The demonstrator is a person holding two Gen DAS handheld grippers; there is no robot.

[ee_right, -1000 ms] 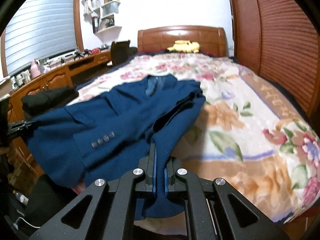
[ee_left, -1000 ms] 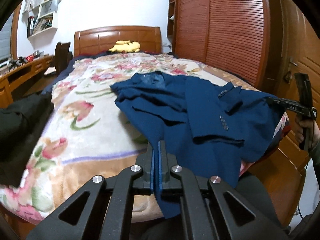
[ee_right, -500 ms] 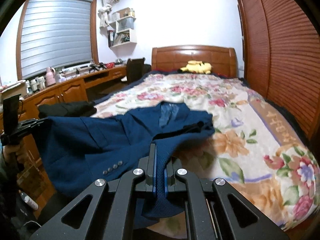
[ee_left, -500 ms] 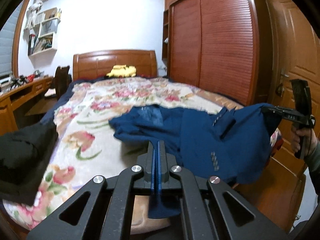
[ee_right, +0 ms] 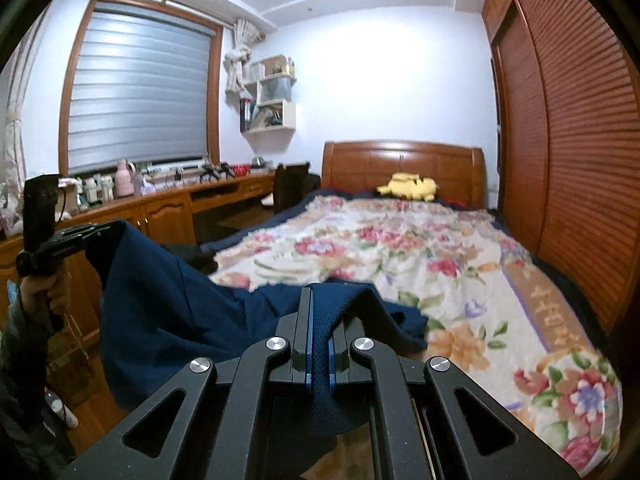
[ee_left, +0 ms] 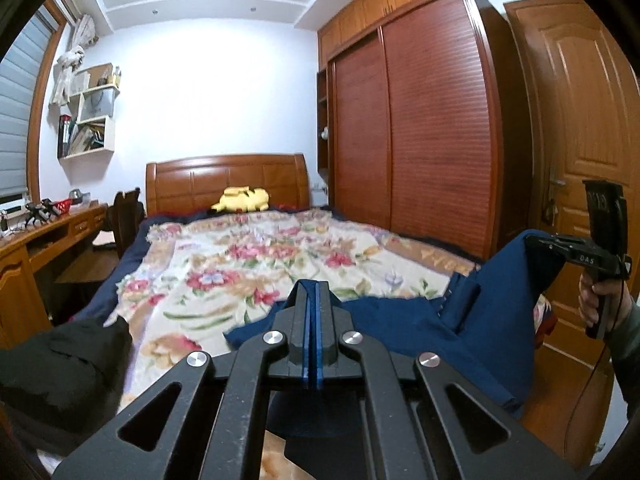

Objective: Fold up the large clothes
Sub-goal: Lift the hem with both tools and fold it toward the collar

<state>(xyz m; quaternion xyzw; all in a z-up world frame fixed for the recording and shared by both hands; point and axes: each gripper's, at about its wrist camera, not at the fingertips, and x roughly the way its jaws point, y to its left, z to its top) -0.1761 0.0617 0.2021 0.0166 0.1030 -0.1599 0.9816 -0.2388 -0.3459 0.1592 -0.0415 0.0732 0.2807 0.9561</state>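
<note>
A dark blue suit jacket (ee_left: 460,332) hangs stretched between my two grippers over the foot of the bed. My left gripper (ee_left: 312,300) is shut on one edge of it. My right gripper (ee_right: 319,312) is shut on a fold of the same jacket (ee_right: 172,304). Each gripper shows in the other's view: the right one (ee_left: 536,244) at the far right, the left one (ee_right: 108,228) at the far left, both raised with cloth draping down. Most of the jacket is off the floral blanket (ee_left: 256,256).
A black garment (ee_left: 60,372) lies on the bed's near left corner. A yellow plush toy (ee_left: 240,199) sits by the headboard. A wooden desk (ee_right: 168,208) runs along the left, a wardrobe (ee_left: 420,140) and door (ee_left: 576,160) stand on the right.
Both grippers have risen and pulled back toward the foot of the bed, lifting the jacket off the blanket so it now hangs between them.
</note>
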